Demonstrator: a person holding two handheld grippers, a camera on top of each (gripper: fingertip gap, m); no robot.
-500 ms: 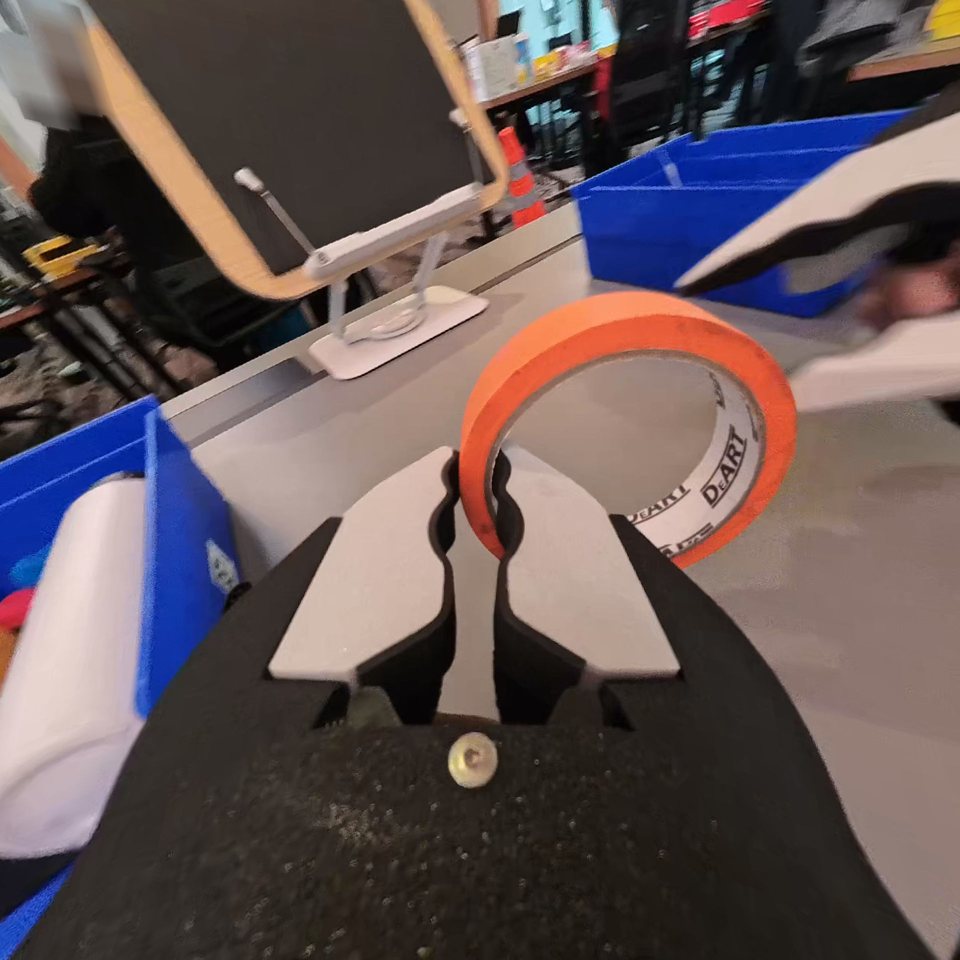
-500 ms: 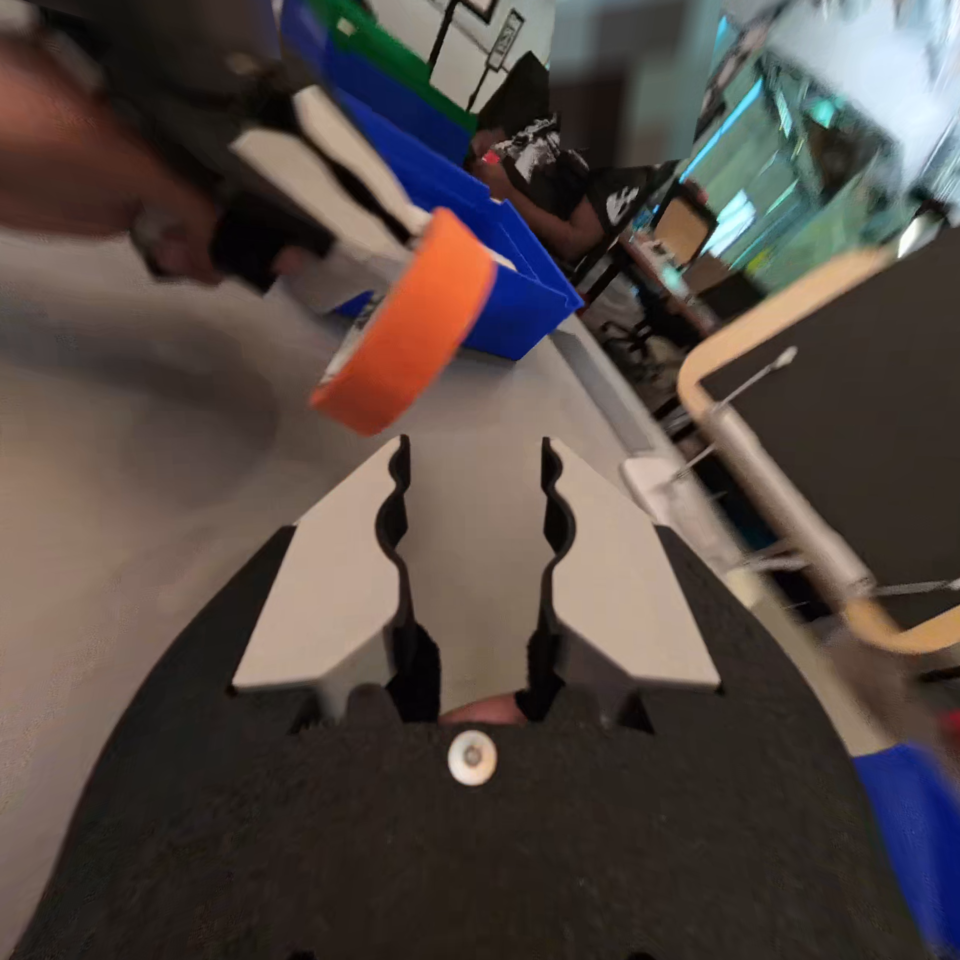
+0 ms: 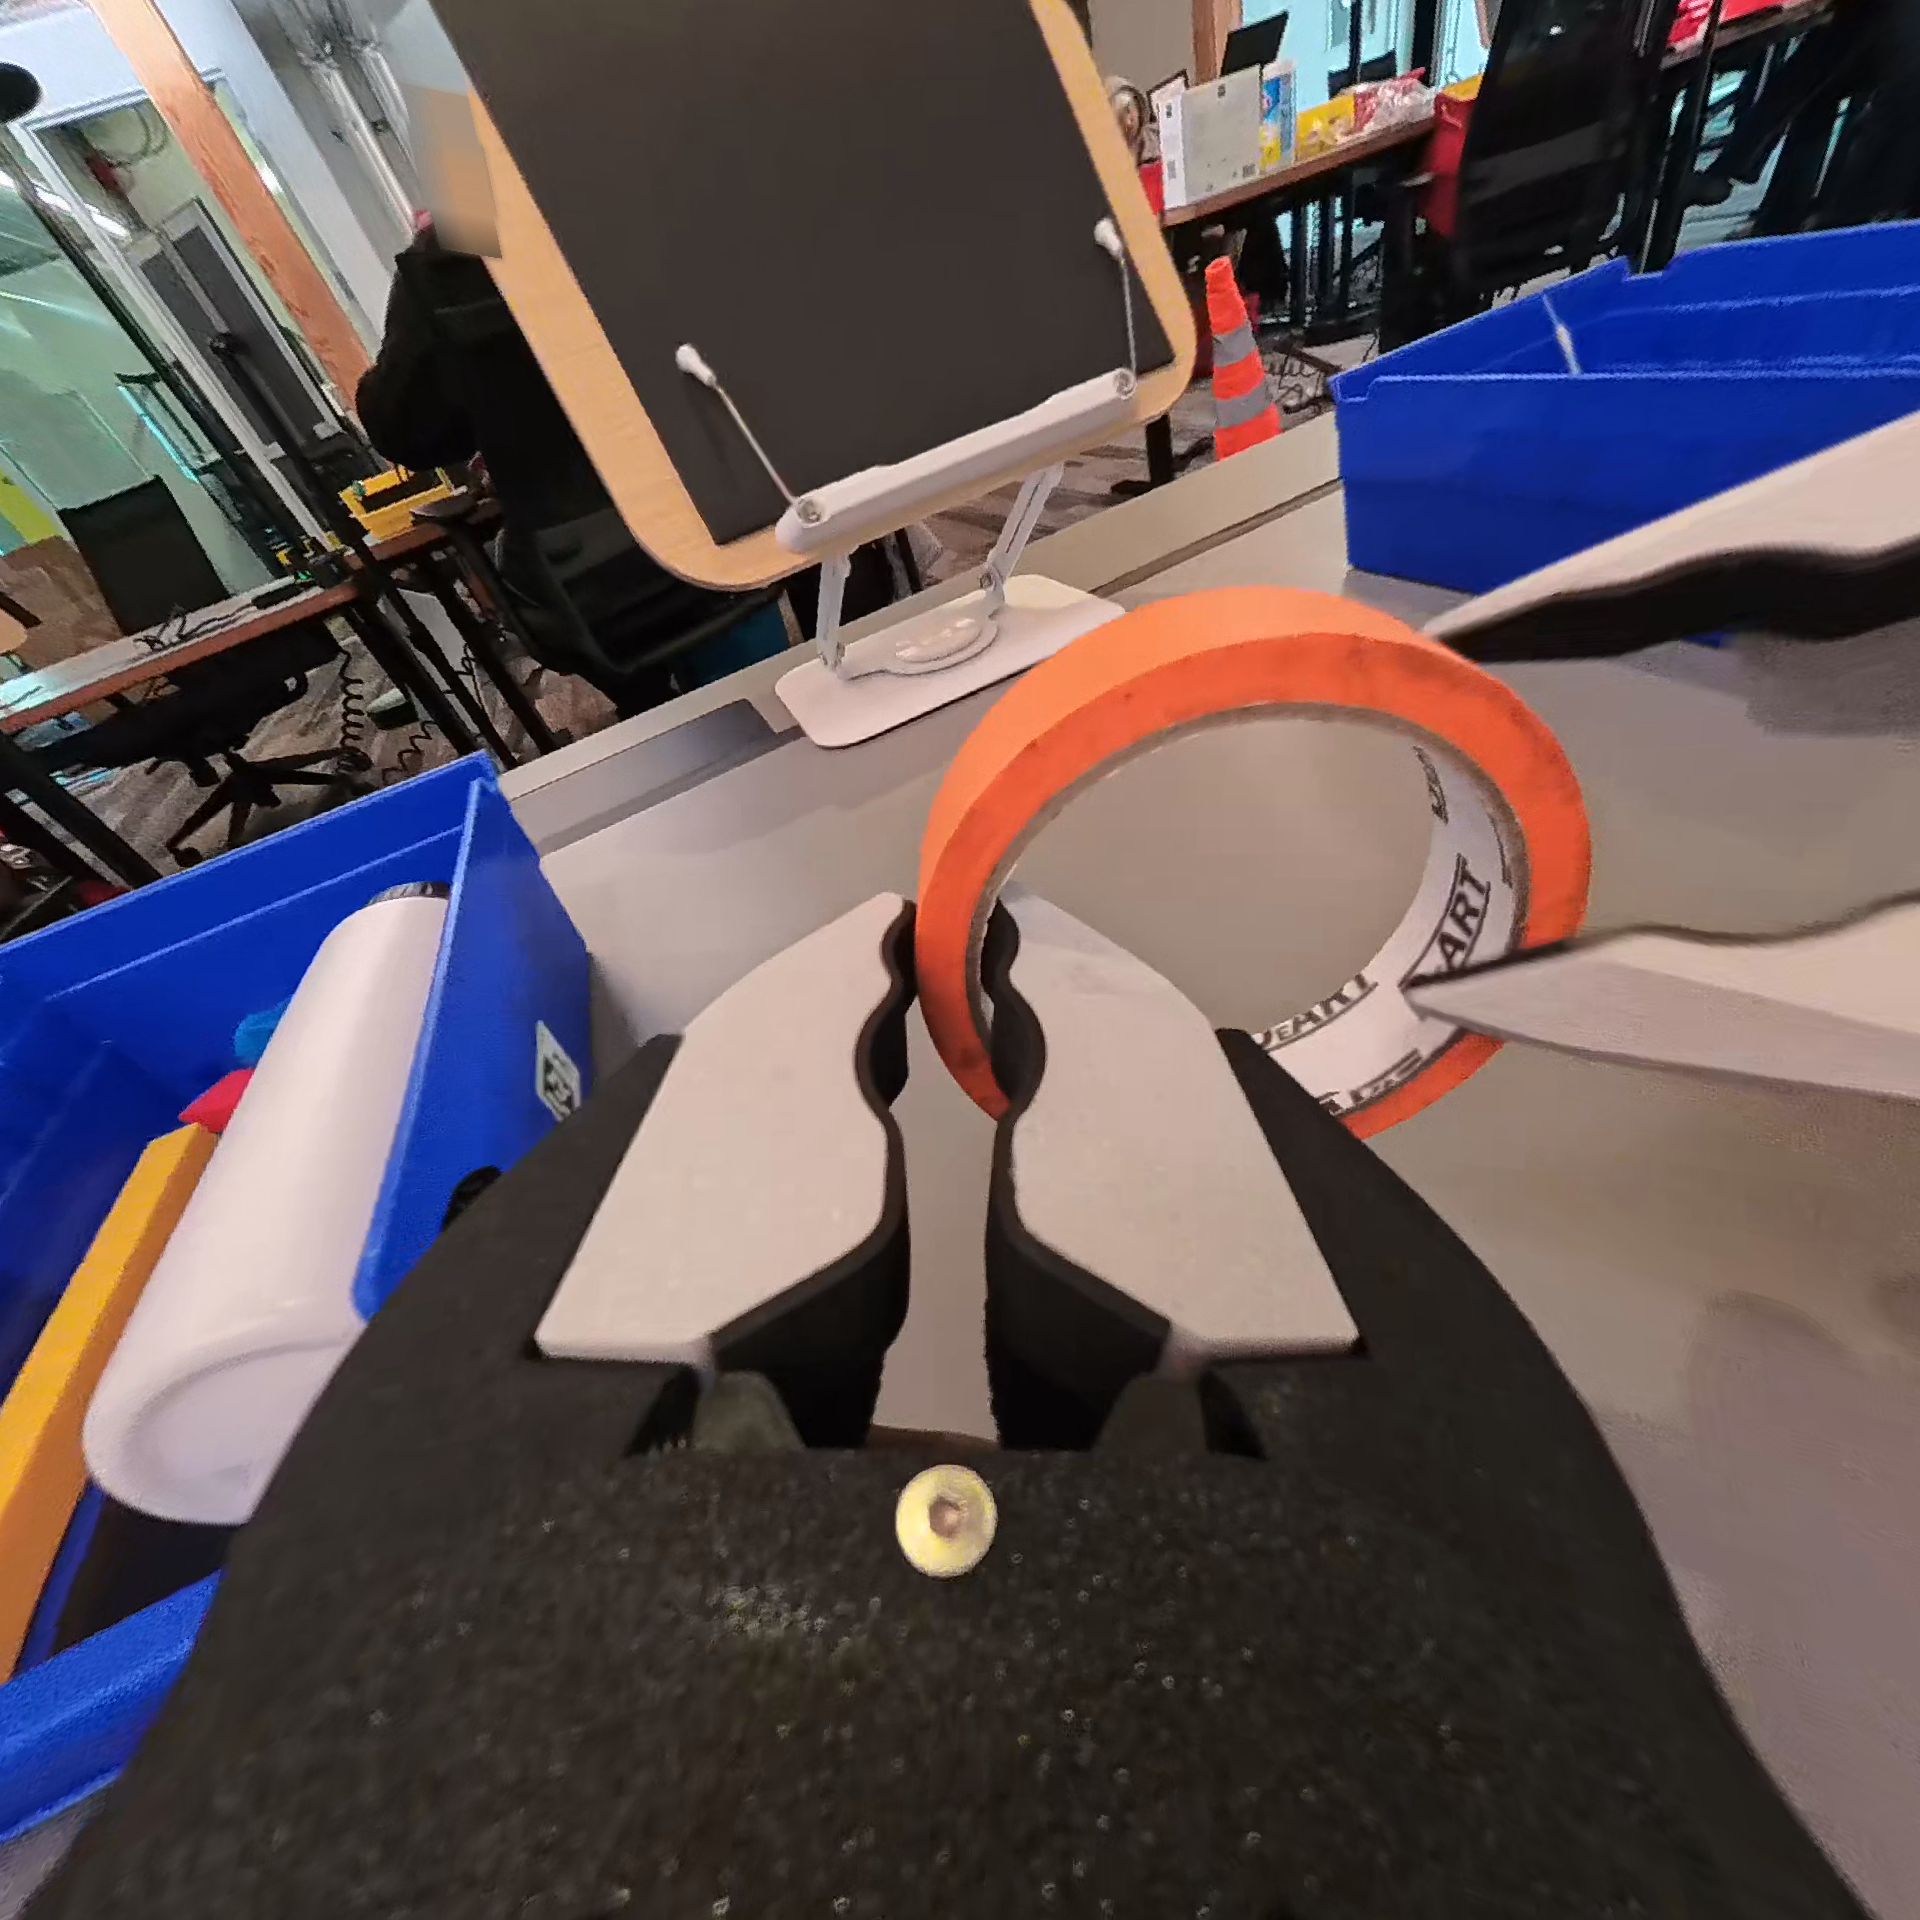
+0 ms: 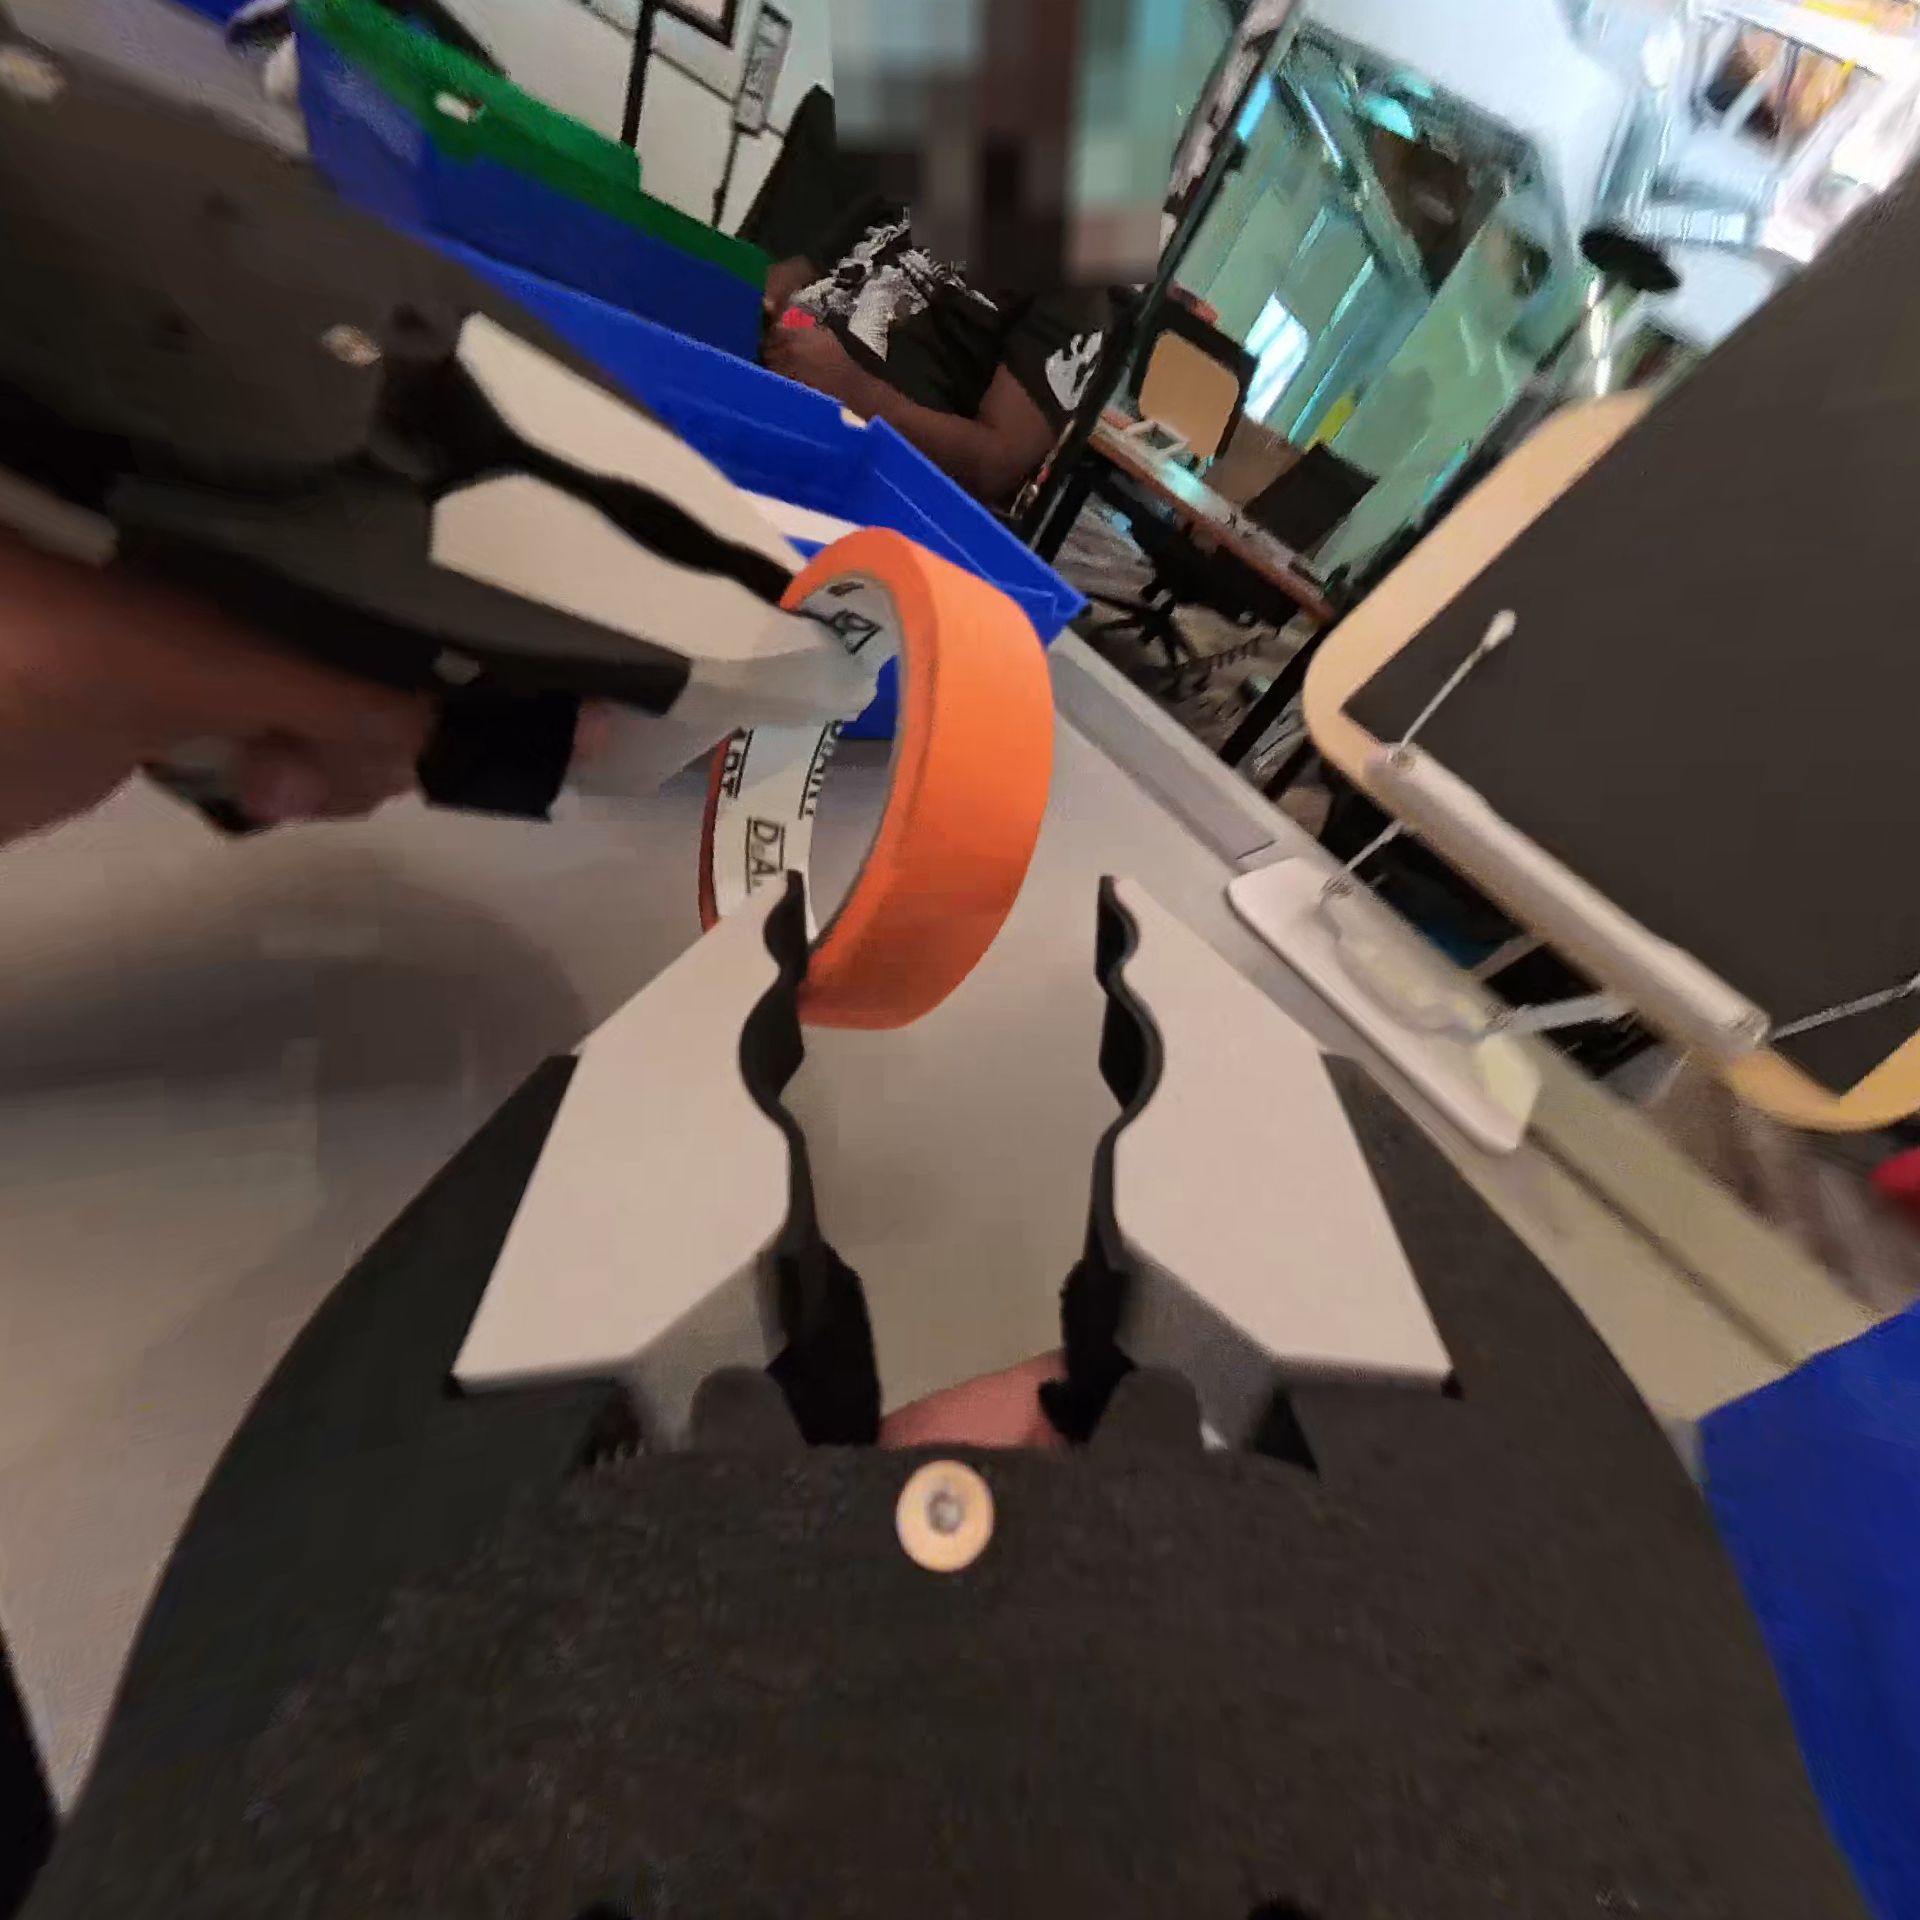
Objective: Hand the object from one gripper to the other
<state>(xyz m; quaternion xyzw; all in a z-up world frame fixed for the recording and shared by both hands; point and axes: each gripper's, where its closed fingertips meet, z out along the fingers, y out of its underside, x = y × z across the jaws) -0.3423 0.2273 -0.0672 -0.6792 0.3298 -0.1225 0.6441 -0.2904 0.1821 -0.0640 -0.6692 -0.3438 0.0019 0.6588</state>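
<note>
Both views are brightly and evenly lit, seemingly from overhead, with only soft grey shadows on the table [image 3: 1714,1351]. The left wrist view is sharp at centre, though the right gripper [image 3: 1444,821] smears at its edge (wide-angle stretch bends straight lines there). The right wrist view is softer, its background and the person's hand [image 4: 156,727] blurred.

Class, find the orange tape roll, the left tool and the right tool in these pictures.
orange tape roll [image 3: 1226,665]: left wrist view, top of its outer band.
left tool [image 3: 951,935]: left wrist view, between its fingertips, clamping the roll's wall.
right tool [image 4: 951,904]: right wrist view, gap between its open fingertips.
</note>
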